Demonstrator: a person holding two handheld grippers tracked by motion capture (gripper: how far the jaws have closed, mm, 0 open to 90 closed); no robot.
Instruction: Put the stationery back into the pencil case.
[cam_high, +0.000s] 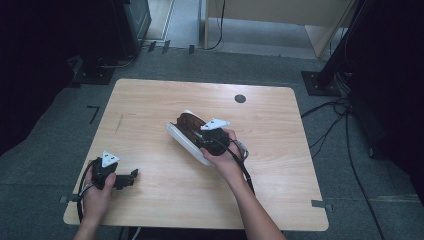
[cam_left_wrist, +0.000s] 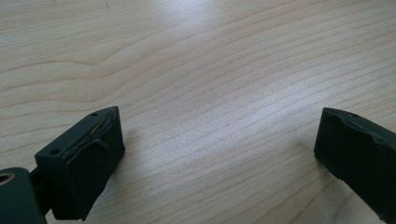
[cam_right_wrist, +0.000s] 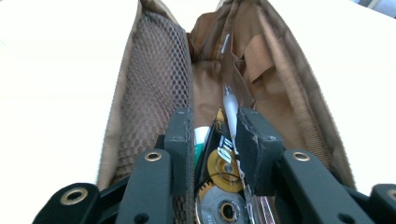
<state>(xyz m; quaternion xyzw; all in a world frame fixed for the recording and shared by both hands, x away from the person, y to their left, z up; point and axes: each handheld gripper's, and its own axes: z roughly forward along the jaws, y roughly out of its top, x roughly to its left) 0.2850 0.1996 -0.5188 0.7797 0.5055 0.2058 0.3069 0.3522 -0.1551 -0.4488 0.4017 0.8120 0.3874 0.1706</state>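
A wooden table (cam_high: 150, 100) carries a white pouch (cam_high: 186, 141) at its centre, open to a brown lining. The right gripper (cam_right_wrist: 214, 140) reaches inside, jaws nearly closed on a correction-tape dispenser (cam_right_wrist: 223, 163) with gold gears — light, hard plastic, likely slippery, best pinched across its flat sides. The pouch looks soft and may shift. The left gripper (cam_left_wrist: 219, 140) rests near the table's left corner, jaws spread wide — nothing between them.

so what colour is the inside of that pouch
Brown: the pouch has brown fabric lining with a brown mesh pocket on one side, seen best in the right gripper view.
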